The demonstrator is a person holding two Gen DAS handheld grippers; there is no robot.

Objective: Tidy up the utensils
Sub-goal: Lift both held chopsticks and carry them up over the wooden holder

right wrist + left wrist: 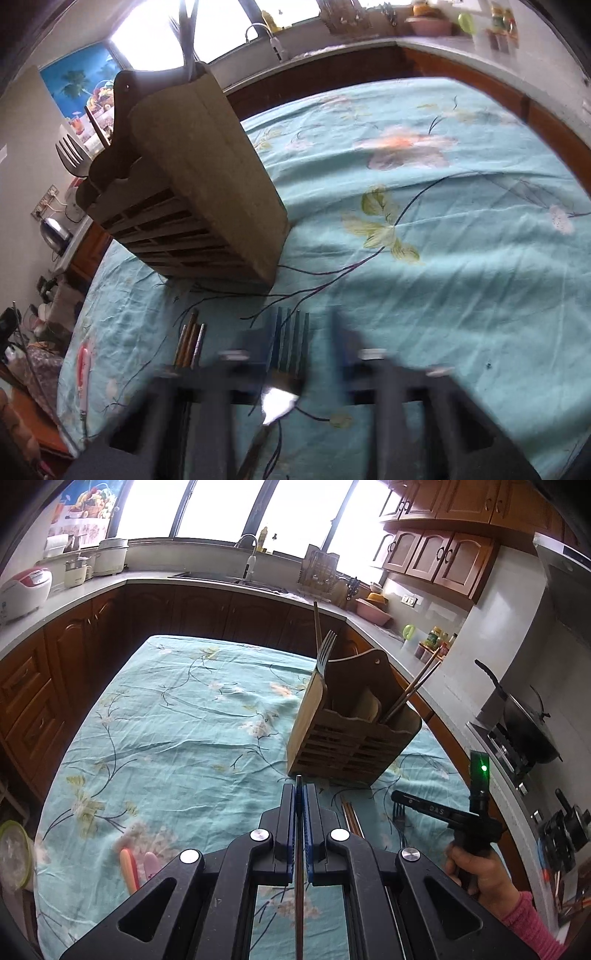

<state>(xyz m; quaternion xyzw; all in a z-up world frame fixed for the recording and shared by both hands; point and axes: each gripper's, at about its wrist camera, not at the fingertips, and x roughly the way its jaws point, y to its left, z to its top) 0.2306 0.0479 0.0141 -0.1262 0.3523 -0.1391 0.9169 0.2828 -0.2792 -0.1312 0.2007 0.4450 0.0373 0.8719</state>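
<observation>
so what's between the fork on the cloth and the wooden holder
Only bare flowered tablecloth lies between the fork and the wooden holder, shown in the right wrist view.

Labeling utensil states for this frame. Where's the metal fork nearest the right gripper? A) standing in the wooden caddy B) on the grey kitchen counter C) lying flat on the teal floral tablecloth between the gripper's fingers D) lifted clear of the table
C: in the right wrist view the metal fork lies flat on the teal floral tablecloth, tines pointing away, with the right gripper straddling it, just in front of the wooden slatted utensil caddy.
</observation>
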